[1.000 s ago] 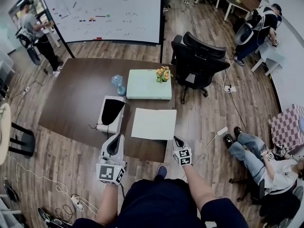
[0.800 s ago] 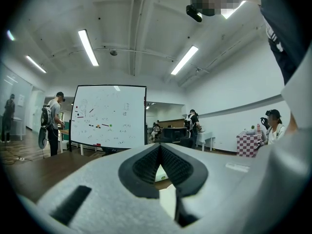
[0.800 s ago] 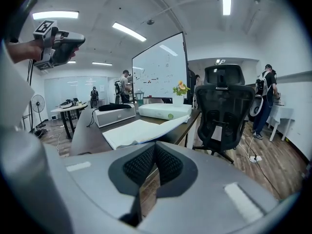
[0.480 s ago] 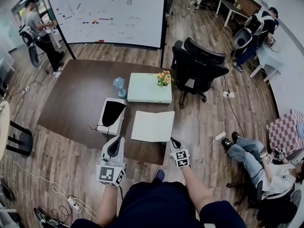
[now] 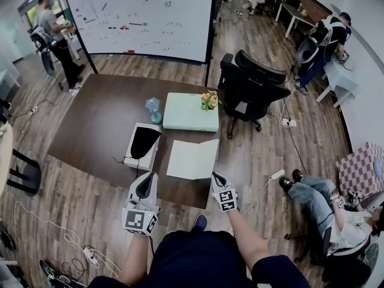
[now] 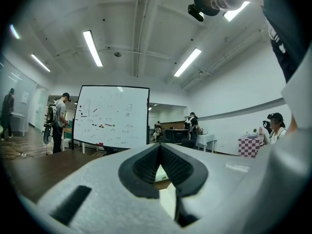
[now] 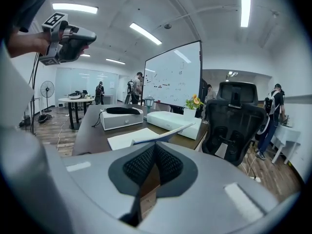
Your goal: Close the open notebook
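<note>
Nearest the person, the left gripper (image 5: 146, 182) and right gripper (image 5: 216, 177) hold their jaws clenched on nothing. Just beyond them the white paper notebook (image 5: 193, 159) lies open on the dark wooden worktop (image 5: 96, 119), right leaf slightly raised; closing seems barely begun.

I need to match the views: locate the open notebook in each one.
Head view: notebook centre, at the near edge of the table.
Left gripper view: cannot be made out.
Right gripper view: notebook centre, just beyond the jaws.
Shared landmark: the whiteboard.
</note>
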`<control>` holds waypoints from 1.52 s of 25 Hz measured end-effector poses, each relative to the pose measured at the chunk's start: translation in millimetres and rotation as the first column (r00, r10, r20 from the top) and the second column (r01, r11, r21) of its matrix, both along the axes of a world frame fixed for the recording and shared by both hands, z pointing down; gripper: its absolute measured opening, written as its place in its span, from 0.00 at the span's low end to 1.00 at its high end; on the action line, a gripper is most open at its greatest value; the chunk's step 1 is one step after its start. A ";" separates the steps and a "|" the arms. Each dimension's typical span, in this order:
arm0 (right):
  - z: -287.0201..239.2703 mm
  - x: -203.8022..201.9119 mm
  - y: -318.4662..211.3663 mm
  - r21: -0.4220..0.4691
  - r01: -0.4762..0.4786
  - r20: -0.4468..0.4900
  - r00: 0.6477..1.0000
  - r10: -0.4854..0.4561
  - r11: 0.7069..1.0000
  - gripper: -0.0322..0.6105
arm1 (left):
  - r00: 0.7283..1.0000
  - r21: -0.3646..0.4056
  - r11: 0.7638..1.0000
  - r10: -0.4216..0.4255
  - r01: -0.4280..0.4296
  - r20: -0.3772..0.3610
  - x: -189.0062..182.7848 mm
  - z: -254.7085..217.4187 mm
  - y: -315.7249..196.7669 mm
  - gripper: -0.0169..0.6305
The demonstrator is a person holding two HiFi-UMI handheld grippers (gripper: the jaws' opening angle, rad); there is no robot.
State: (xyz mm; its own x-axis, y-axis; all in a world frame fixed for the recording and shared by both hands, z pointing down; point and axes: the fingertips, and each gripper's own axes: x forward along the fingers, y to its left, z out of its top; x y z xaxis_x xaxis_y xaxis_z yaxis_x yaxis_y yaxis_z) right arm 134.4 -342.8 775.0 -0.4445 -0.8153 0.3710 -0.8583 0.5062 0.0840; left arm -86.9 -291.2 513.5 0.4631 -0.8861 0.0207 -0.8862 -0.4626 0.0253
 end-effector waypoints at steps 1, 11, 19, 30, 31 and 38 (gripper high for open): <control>-1.6 -0.8 -0.2 0.000 -0.001 0.001 1.000 0.001 1.000 0.06 | 1.000 0.001 1.000 0.000 0.000 0.002 -0.3 -0.7 0.4 0.02; -14.0 -16.5 -7.1 0.024 0.019 0.025 1.000 -0.019 1.000 0.06 | 1.000 0.006 1.000 -0.016 0.016 0.002 -8.3 -3.7 5.9 0.02; -18.9 -26.9 -11.6 0.015 0.024 0.058 0.998 -0.025 1.000 0.06 | 0.999 0.012 0.999 -0.032 0.032 -0.001 -18.0 -8.8 8.2 0.02; -25.5 -51.2 -18.7 0.014 0.055 0.060 0.997 -0.056 0.998 0.06 | 0.999 0.015 0.999 -0.048 0.048 0.002 -28.3 -12.8 8.6 0.02; -23.9 -53.7 -19.2 0.013 0.060 0.062 0.996 -0.061 0.998 0.06 | 0.999 0.016 0.999 -0.051 0.051 0.000 -29.8 -12.9 8.7 0.02; -23.4 -75.0 -24.3 0.007 0.083 0.087 0.993 -0.084 0.997 0.06 | 0.998 0.016 0.998 -0.064 0.064 0.000 -40.4 -13.3 8.4 0.02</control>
State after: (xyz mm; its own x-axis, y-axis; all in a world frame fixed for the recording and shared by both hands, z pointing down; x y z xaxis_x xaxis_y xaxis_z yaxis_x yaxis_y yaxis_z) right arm 59.5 -367.1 751.6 -0.5417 -0.7752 0.3251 -0.8173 0.5761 0.0121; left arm -127.3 -282.8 500.2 0.4052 -0.9142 0.0066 -0.9141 -0.4050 0.0175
